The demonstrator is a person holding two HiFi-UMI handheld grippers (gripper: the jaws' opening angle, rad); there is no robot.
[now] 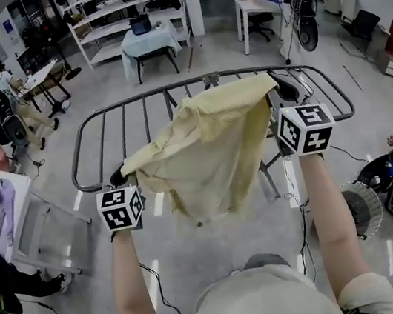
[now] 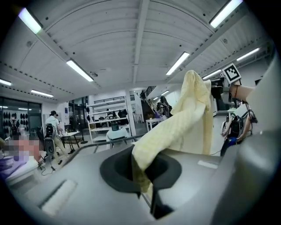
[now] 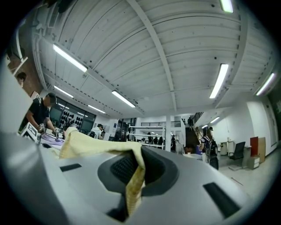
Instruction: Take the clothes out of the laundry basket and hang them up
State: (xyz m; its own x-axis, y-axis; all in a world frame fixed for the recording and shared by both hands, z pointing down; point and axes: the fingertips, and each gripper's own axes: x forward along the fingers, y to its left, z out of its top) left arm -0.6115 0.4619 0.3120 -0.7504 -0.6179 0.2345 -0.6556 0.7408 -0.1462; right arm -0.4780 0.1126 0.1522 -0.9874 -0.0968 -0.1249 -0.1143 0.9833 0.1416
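**Forearms [image 1: 127,277] out, yellow garment [image 1: 207,150] held over the rack**

The yellow garment hangs spread between the two grippers, sagging in the middle above the grey drying rack [image 1: 122,104]. The left gripper [image 1: 119,177] has its jaws pinched on the lower left corner. The right gripper [image 1: 287,91] is clamped on the higher right edge. Beyond the rack stand a small covered table [image 1: 148,42] and white shelves [image 1: 111,13].
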